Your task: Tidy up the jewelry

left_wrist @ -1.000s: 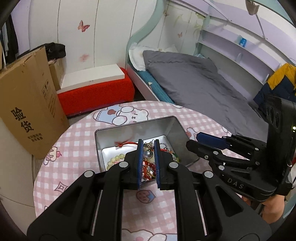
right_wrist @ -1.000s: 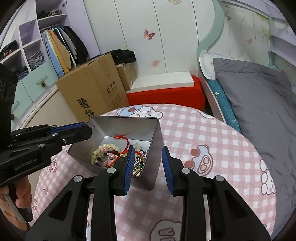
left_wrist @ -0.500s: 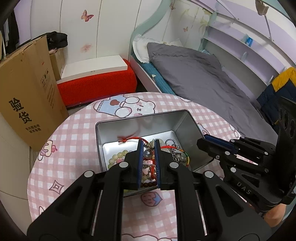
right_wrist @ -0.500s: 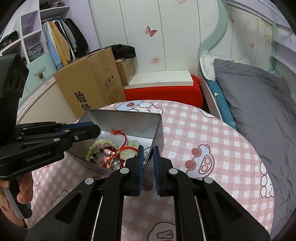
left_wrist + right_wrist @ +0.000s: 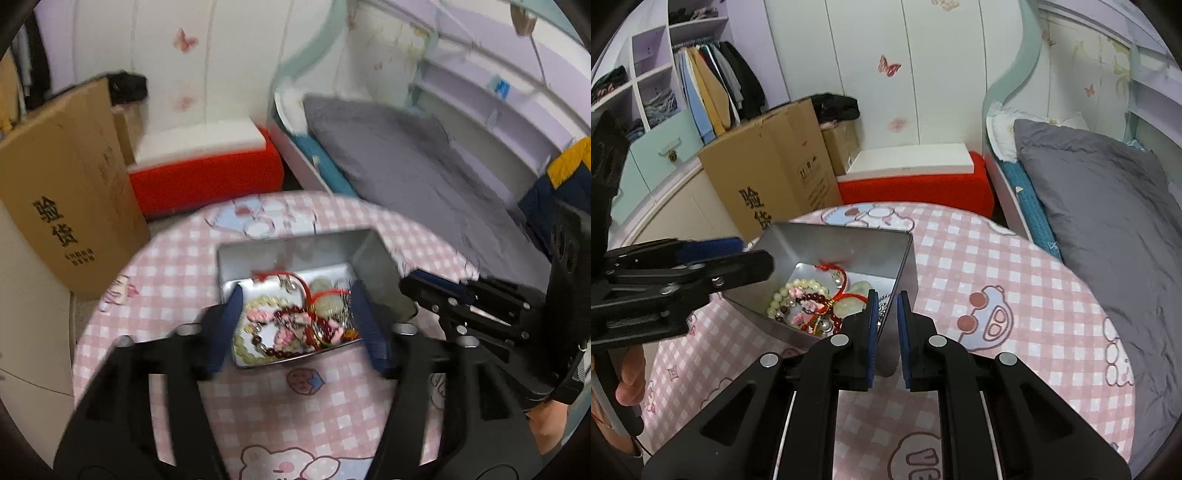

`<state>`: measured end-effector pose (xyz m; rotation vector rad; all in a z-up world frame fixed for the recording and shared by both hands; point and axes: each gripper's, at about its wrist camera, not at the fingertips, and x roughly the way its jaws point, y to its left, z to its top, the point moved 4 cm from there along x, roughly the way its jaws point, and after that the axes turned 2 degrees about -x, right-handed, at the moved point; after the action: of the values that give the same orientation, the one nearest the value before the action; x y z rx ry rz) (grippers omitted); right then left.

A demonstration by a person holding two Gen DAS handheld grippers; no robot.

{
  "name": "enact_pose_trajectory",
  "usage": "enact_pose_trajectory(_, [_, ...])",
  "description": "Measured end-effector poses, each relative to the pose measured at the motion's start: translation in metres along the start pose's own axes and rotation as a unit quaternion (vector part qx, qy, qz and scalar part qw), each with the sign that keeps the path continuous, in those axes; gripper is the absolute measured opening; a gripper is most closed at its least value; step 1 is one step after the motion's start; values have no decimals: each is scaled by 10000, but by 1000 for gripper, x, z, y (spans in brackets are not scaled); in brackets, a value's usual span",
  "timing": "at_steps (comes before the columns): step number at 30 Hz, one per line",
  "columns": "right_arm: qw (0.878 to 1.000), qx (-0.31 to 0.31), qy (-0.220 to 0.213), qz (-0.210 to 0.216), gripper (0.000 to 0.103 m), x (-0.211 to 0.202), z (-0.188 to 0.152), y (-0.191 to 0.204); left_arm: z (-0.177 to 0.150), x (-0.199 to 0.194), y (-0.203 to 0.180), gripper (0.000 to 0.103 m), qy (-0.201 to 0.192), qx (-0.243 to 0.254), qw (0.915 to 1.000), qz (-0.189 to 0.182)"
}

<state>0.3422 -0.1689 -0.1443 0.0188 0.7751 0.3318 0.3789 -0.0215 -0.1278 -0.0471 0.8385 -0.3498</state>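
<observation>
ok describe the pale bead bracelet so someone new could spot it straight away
On the round pink checked table stands an open metal tin of tangled jewelry. The pale bead bracelet curls along the left of the heap, cream-green round beads, unlike the dark red beads and red cord beside it.

Round table (image 5: 1015, 258) under pink checked cartoon cloth, open metal tin (image 5: 849, 247) upon it.

Motion blur smears the left wrist view, so the tangled jewelry (image 5: 295, 325) pieces cannot be separated.
</observation>
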Motion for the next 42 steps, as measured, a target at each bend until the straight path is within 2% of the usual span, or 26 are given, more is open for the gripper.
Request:
enact_pose_trajectory(5, [9996, 31, -290, -44, 9, -35, 5, 2, -3, -41, -6, 61, -310, 74, 9994, 119])
enact_pose_trajectory(11, [9967, -30, -804, -62, 12, -100, 6, 12, -16, -105, -17, 73, -844, 137, 9957, 346])
enact_pose_trajectory(14, [9941, -114, -1069, -109, 24, -134, 1, 22, -25, -137, -21, 79, -1146, 109, 9923, 459])
enact_pose_trajectory(16, [9926, -185, -1196, -126, 37, -152, -3, 29, -31, -155, -24, 86, -1301, 91, 9903, 481])
enact_pose_trajectory(17, [9919, -210, -1245, -144, 39, -158, -5, 32, -34, -163, -25, 87, -1385, 75, 9890, 510])
enact_pose_trajectory(19, [9898, -263, -1378, -232, 50, -178, -11, 38, -44, -182, -28, 89, -1546, 29, 9866, 525])
enact_pose_trajectory(25, [9826, -382, -1767, -418, 68, -221, -30, 59, -74, -222, -45, 91, -1864, 17, 9802, 670])
enact_pose_trajectory(27, [9796, -473, -1887, -501, 74, -232, -36, 68, -83, -233, -51, 91, -1886, 74, 9802, 596])
enact_pose_trajectory(34, [9696, -713, -2303, -407, 85, -273, -52, 97, -109, -278, -68, 93, -2331, 180, 9707, 559])
enact_pose_trajectory(42, [9586, -929, -2644, -500, 89, -305, -69, 112, -124, -312, -78, 95, -2791, 230, 9563, 840])
